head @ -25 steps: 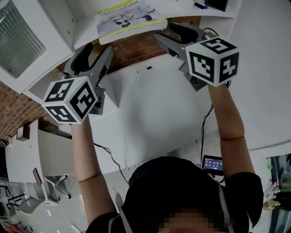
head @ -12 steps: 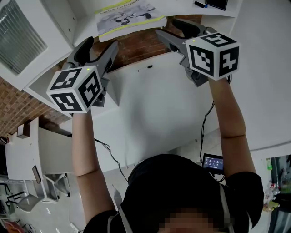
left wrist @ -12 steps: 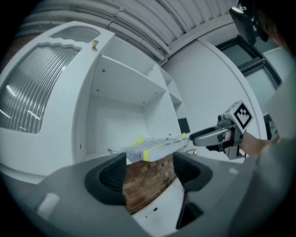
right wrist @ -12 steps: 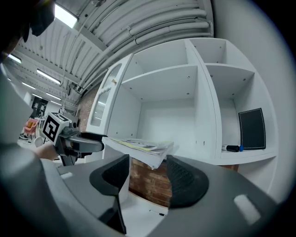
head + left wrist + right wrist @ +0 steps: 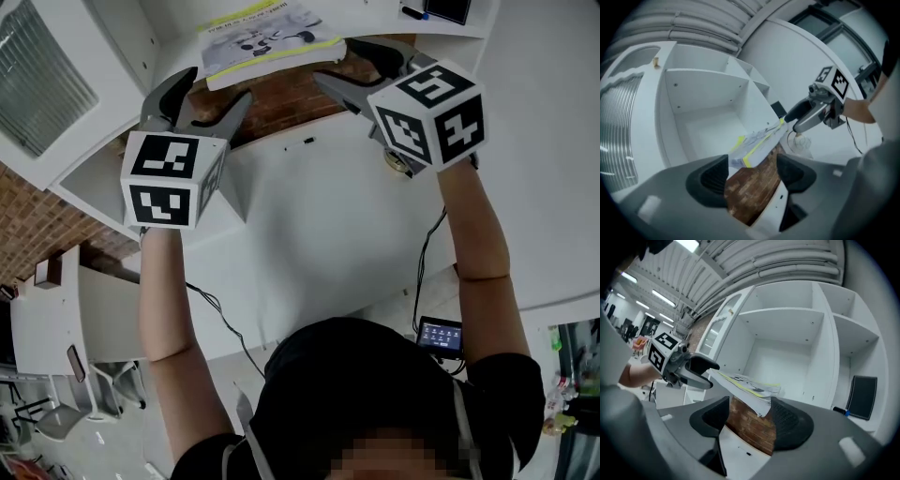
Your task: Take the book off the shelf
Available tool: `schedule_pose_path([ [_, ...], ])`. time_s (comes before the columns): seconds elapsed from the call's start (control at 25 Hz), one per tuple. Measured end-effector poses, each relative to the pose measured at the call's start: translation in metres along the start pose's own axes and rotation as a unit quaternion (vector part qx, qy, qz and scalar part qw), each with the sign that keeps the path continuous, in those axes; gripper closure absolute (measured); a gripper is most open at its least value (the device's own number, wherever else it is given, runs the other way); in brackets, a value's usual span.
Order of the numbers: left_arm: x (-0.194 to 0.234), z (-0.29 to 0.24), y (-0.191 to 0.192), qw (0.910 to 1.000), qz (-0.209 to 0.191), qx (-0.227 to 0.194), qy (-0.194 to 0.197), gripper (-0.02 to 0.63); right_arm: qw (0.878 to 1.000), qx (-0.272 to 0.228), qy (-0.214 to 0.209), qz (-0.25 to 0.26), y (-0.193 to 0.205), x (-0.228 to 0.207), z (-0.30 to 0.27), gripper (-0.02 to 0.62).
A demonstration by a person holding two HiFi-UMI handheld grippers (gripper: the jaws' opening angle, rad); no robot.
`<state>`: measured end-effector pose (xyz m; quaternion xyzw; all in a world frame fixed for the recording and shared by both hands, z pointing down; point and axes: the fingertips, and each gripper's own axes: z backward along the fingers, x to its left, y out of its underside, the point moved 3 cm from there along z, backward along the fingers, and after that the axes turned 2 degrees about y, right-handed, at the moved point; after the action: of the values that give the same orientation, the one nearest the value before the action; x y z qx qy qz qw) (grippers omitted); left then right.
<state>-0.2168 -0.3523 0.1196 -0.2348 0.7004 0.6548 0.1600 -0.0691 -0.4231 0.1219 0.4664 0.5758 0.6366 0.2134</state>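
Observation:
The book (image 5: 267,33), a thin white one with yellow-green edging, lies flat on the white shelf (image 5: 169,42), its near edge hanging over brown brick. My left gripper (image 5: 204,94) sits just below the book's left end with its jaws wide apart and nothing between them. The right gripper (image 5: 345,64) is at the book's right end, and its jaws are opening, empty. In the left gripper view the book (image 5: 754,143) is just beyond my left gripper (image 5: 752,176). The right gripper view shows the book's corner (image 5: 747,387) just past my right gripper (image 5: 750,418), not pinched.
A black tablet (image 5: 861,397) and a pen (image 5: 839,411) sit in the shelf compartment to the right. Upright dividers (image 5: 827,348) wall the book's compartment. A white table (image 5: 309,216) lies below, with a cable and a small screen (image 5: 439,335).
Both grippers have risen closer to the book's ends. The left one has swung right and its jaws have spread wider; the right jaws have widened a little.

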Motion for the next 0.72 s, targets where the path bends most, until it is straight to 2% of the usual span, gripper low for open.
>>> schedule_pose_path([
  [0.28,-0.01,-0.009,-0.009,0.9939,-0.106,0.024,0.02,0.298,0.989,0.015,0.041,0.141,-0.012,0.002,-0.004,0.311],
  [0.36,-0.011,-0.013,-0.01,0.9884,-0.147,0.035,0.017,0.308,0.98,0.023,0.049,0.189,-0.014,0.006,-0.007,0.309],
  [0.48,-0.013,-0.02,-0.011,0.9797,-0.194,0.048,0.012,0.35,0.961,0.038,0.063,0.268,-0.015,0.012,-0.017,0.308],
  [0.6,-0.014,-0.028,-0.01,0.974,-0.218,0.064,0.001,0.364,0.942,0.052,0.067,0.324,-0.013,0.015,-0.03,0.308],
  [0.72,-0.013,-0.034,-0.008,0.9714,-0.226,0.072,-0.008,0.377,0.936,0.063,0.057,0.343,-0.009,0.015,-0.043,0.304],
])
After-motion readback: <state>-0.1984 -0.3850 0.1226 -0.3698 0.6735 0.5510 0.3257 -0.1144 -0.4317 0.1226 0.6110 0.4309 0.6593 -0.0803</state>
